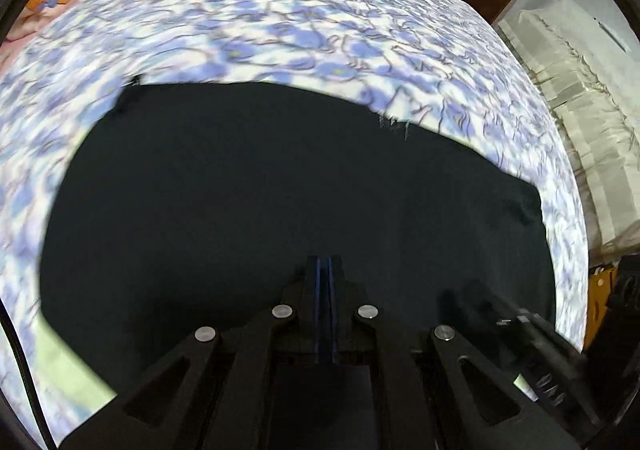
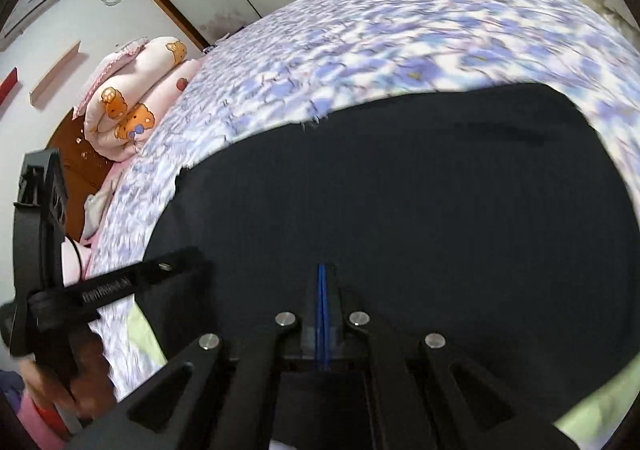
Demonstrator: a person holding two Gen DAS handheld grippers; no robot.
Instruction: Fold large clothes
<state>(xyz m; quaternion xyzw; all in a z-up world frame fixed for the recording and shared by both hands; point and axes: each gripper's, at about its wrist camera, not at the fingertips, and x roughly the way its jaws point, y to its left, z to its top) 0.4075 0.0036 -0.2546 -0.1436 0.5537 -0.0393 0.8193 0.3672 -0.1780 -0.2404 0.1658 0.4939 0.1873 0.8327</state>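
Dark cloth (image 1: pixel 260 190) lies spread on the bed (image 1: pixel 280 10), covering the near part of its blue-flowered sheet. Left gripper (image 1: pixel 325 262) and right gripper (image 2: pixel 322 268) both point down over the cloth, jaws together; whether fabric is pinched between them cannot be told. A pink bear-print quilt (image 2: pixel 132 90) sits rolled at the bed's far end.

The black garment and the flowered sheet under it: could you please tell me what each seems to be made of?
Black garment: probably a soft matte knit or woven fabric; lies limp, no sheen, loose threads at its edge. Flowered sheet: likely printed cotton-type cloth, matte; blur leaves the weave unclear.
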